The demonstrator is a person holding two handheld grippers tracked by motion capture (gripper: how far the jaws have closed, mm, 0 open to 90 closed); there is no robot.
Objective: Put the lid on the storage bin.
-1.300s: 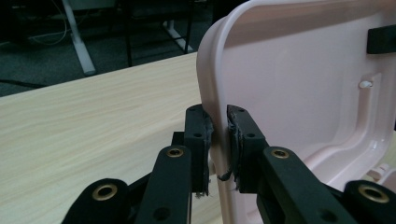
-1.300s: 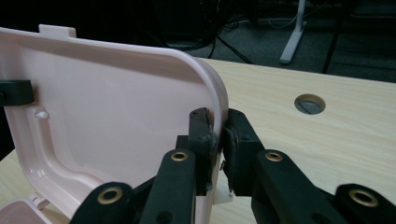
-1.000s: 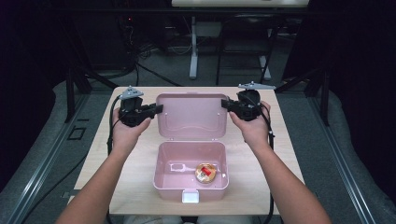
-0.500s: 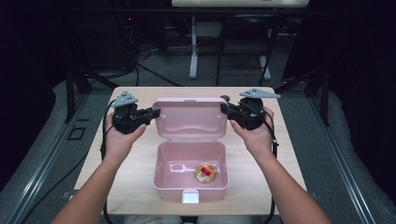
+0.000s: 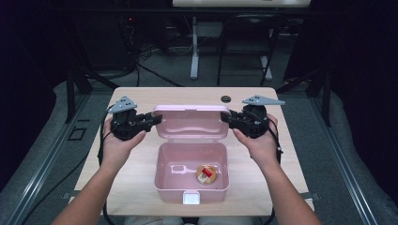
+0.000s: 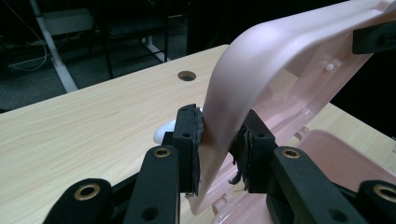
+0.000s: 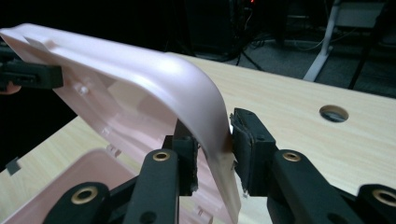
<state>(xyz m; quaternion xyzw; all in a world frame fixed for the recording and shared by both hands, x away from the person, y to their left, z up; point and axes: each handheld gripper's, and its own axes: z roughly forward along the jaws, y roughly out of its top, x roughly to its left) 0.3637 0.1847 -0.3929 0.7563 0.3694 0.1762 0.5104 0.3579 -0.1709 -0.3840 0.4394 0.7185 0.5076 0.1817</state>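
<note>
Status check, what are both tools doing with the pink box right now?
Left tool and right tool each clamped on a lid edge. Lid tilted, box open, round snack inside. Nothing obstructing.

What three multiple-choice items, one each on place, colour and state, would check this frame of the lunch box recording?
1. Where in the box base does the round snack lie?
A. right half of the base
B. left half of the base
C. on the lid

2. What colour is the box?
A. blue
B. pink
C. white

3. How is the lid being handled?
A. lying shut on the base
B. held by one gripper alone
C. raised, gripped at both side edges

Answers:
1 A, the high view shows the snack right of the base's middle.
2 B, base and lid are pink.
3 C, the left gripper and right gripper each close their fingers on a lid edge.
</note>
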